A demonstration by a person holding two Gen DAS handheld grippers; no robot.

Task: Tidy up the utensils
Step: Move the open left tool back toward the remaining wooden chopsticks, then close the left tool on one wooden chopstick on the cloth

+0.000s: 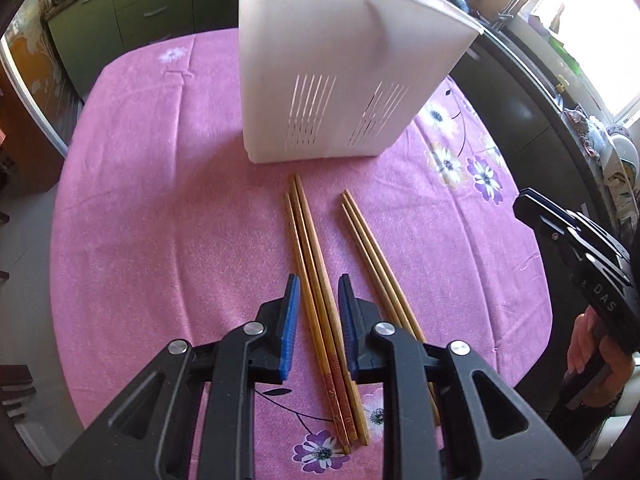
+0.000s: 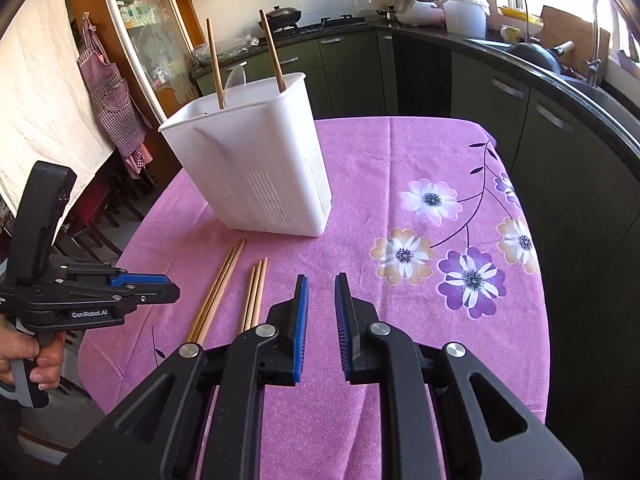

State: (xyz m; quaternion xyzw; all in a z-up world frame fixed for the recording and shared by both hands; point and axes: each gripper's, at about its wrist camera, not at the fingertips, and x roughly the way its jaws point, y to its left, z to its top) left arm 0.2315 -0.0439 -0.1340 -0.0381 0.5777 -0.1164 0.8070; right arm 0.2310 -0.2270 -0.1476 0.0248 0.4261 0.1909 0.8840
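Observation:
A white slotted utensil holder (image 1: 340, 80) stands on the pink flowered tablecloth (image 1: 160, 200); it also shows in the right wrist view (image 2: 256, 172) with two chopsticks (image 2: 272, 50) and a white spoon (image 2: 236, 80) standing in it. Two bundles of wooden chopsticks lie in front of it: a left bundle (image 1: 312, 264) and a right bundle (image 1: 372, 252). My left gripper (image 1: 318, 292) is open, its fingers straddling the left bundle just above the cloth. My right gripper (image 2: 322, 292) is open and empty, to the right of the chopsticks (image 2: 256, 292).
The table's edges fall off on the left and right. Dark green kitchen cabinets (image 2: 540, 128) and a counter with a sink run close along the right side. The right gripper appears at the right edge of the left wrist view (image 1: 580, 256). Chairs (image 2: 120, 196) stand at the left.

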